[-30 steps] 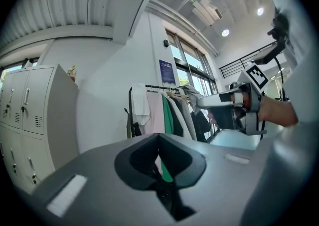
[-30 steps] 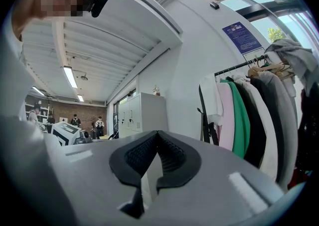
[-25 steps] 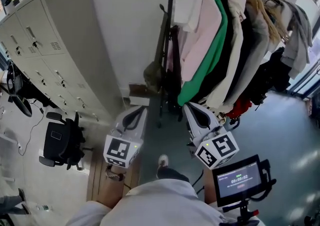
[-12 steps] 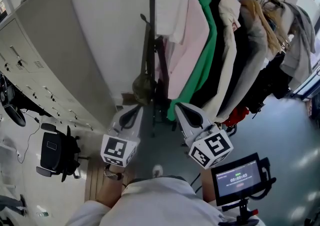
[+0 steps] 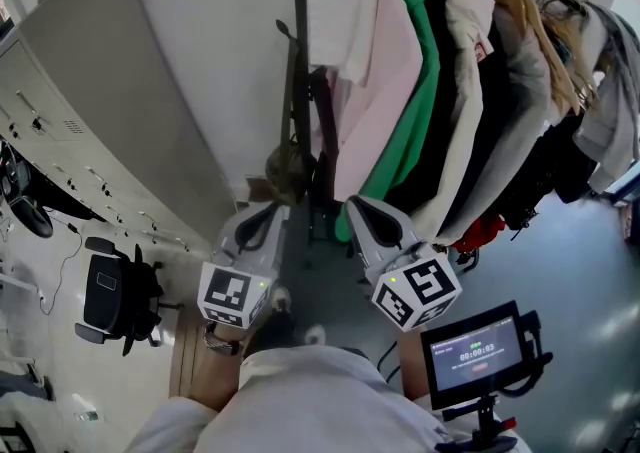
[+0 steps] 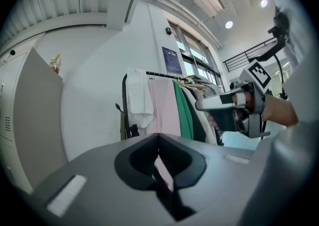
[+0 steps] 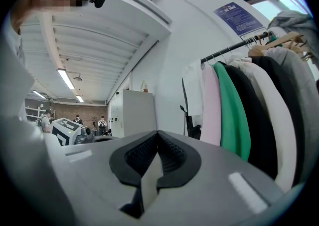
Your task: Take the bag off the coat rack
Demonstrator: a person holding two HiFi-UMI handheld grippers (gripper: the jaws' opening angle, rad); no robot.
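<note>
An olive bag (image 5: 285,169), contents unseen, hangs on the end pole of the coat rack (image 5: 299,41), beside a pink garment (image 5: 375,91). Left gripper (image 5: 264,213) and right gripper (image 5: 352,205) are near it, fingers clenched on nothing. Wall notice (image 7: 238,18) print is unreadable

Cloth bag (image 5: 287,169), glossy floor (image 5: 570,276)

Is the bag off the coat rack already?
No, the olive bag hangs at the black end post of the coat rack, beside the pink garment.
</note>
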